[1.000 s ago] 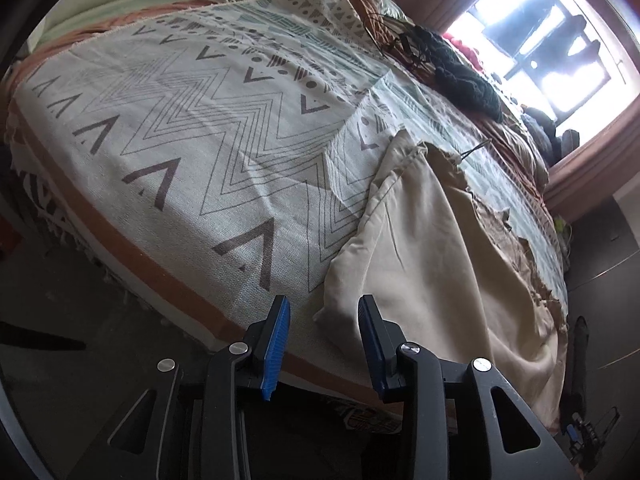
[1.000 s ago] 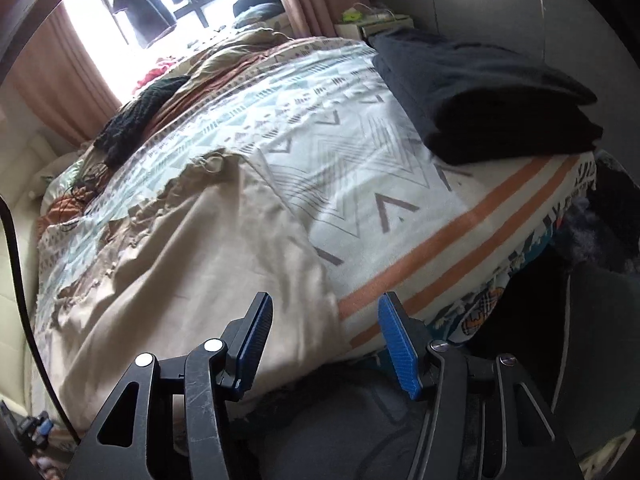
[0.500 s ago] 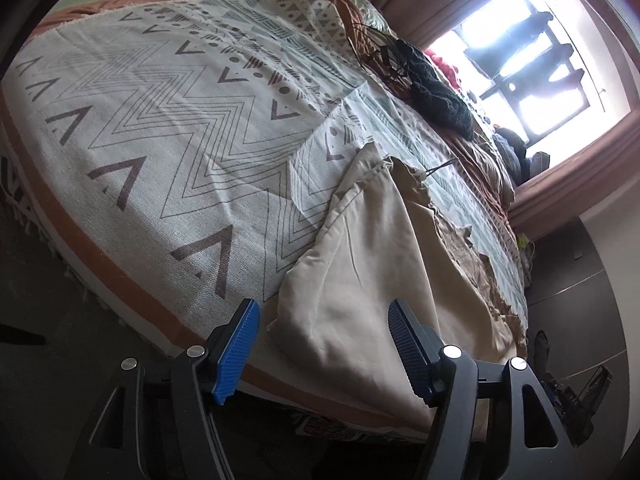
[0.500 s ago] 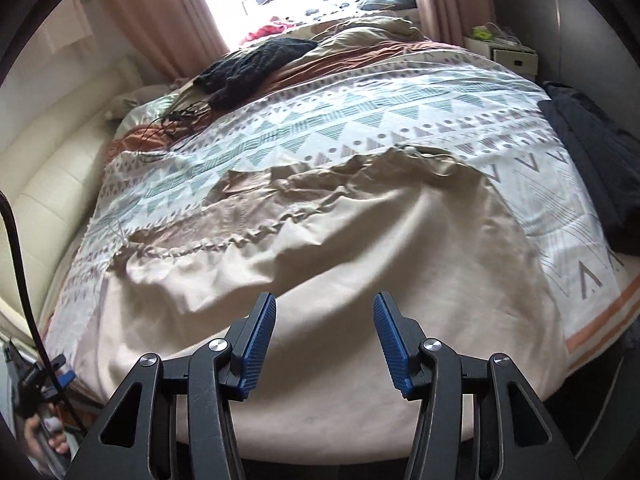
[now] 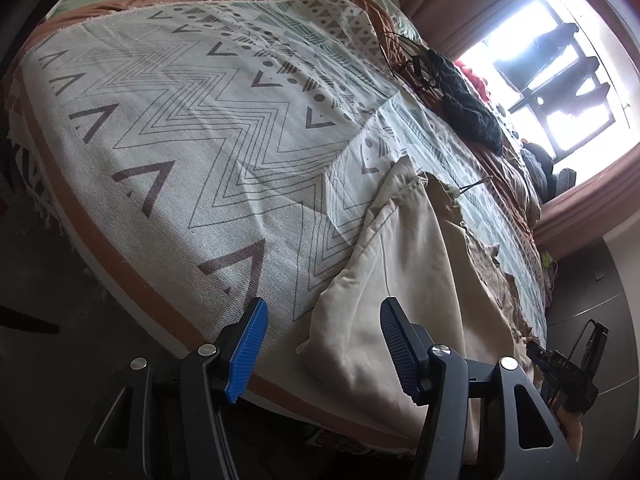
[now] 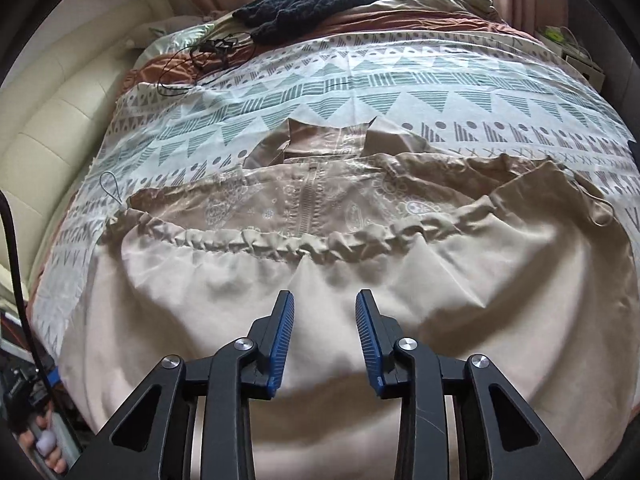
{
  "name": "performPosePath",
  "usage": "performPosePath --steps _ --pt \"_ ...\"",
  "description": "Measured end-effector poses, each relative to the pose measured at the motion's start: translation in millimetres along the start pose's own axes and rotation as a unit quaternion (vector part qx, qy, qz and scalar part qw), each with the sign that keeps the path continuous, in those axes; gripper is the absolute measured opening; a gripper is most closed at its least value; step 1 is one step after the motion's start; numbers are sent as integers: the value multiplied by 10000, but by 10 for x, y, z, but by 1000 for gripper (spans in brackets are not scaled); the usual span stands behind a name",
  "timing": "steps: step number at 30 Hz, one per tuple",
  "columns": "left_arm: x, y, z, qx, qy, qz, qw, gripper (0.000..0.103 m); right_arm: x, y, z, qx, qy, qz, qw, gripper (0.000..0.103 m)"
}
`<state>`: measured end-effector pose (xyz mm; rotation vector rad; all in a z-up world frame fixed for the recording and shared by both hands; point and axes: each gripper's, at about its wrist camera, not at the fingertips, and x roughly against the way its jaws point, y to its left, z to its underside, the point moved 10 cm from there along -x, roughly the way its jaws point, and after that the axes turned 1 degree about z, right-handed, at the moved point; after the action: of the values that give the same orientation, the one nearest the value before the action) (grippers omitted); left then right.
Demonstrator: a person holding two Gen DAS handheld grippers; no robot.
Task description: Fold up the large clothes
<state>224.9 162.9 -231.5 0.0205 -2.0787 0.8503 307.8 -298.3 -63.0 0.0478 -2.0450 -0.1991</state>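
A large beige garment [image 6: 360,272] with a gathered waist and a zipped, patterned upper part lies spread on the bed's patterned blanket [image 6: 360,88]. My right gripper [image 6: 323,336] hovers over the garment's plain lower half; its jaws are closing with a gap between them and no cloth pinched. In the left wrist view the same garment [image 5: 408,264] hangs over the bed's near edge. My left gripper [image 5: 320,344] stands at the garment's near corner, jaws narrowing, with the corner between the pads but not pressed.
A dark knitted garment [image 6: 304,4] and black cables [image 6: 208,52] lie at the far end of the bed. A cream padded headboard [image 6: 60,112] runs along the left. A bright window [image 5: 552,60] is beyond the bed. A person's hand [image 6: 44,440] shows at the lower left.
My right gripper swung left from the bed's edge to above the middle of the beige garment and its jaws narrowed. The left gripper's jaws widened around the garment's corner, then drew in slightly.
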Motion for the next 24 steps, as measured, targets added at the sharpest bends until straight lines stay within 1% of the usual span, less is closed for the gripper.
performPosePath --steps 8,11,12,14,16,19,22,24 --pt "-87 -52 62 -48 28 -173 9998 56 -559 139 -148 184 604 59 9980 27" --pt "-117 -20 41 28 37 -243 9997 51 -745 140 -140 206 781 162 9966 11" --pt "-123 -19 31 37 37 -257 9997 51 -772 126 -165 208 762 186 9967 6" --pt "-128 -24 9 37 40 -293 9996 51 -771 116 -240 239 660 187 9974 3" --pt "-121 -42 -21 16 27 -307 9995 51 -712 101 -364 240 497 192 9983 3" --pt "-103 -67 -62 -25 3 -339 9994 51 -589 95 -598 150 258 74 9995 3" --pt "-111 -60 -62 -3 43 -355 9994 51 -526 112 -787 163 114 41 9998 3" --pt "-118 -41 -47 13 67 -381 9993 51 -550 123 -846 166 96 37 9998 2"
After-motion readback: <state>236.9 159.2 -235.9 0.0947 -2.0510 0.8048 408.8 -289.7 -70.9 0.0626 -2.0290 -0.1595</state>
